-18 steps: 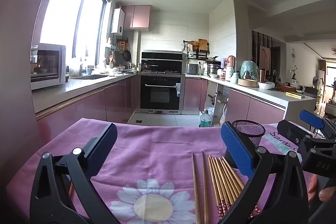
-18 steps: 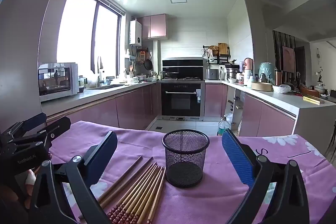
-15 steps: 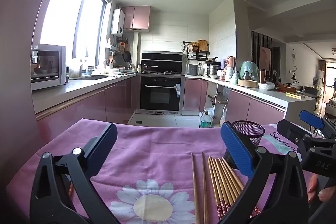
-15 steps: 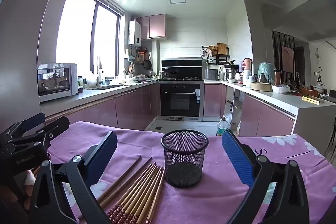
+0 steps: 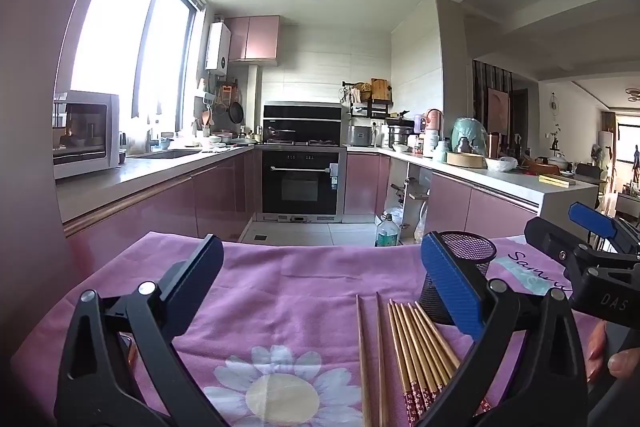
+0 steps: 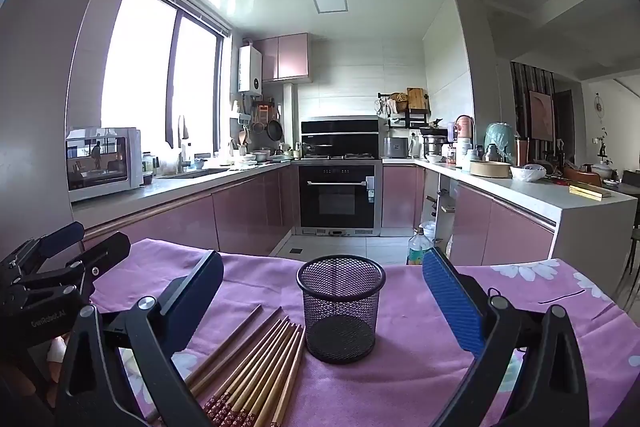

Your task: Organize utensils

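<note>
Several wooden chopsticks [image 6: 256, 367] lie side by side on the purple flowered tablecloth [image 6: 420, 339], just left of an upright black mesh holder [image 6: 340, 311], which holds nothing. In the left wrist view the chopsticks [image 5: 412, 347] lie right of centre, with the holder [image 5: 460, 267] partly behind my right finger. My left gripper [image 5: 320, 279] is open and empty above the cloth. My right gripper [image 6: 320, 291] is open and empty, with the holder between its fingers' lines of sight. Each gripper shows at the edge of the other's view.
Beyond the table's far edge lies a kitchen with pink cabinets, an oven [image 6: 338, 195], a microwave [image 6: 104, 163] on the left counter and a cluttered right counter [image 6: 520, 183]. A plastic bottle [image 6: 418, 247] stands on the floor.
The right wrist view has drifted slightly, so the holder sits a little further left in it. The left gripper is almost still. Nothing was grasped.
</note>
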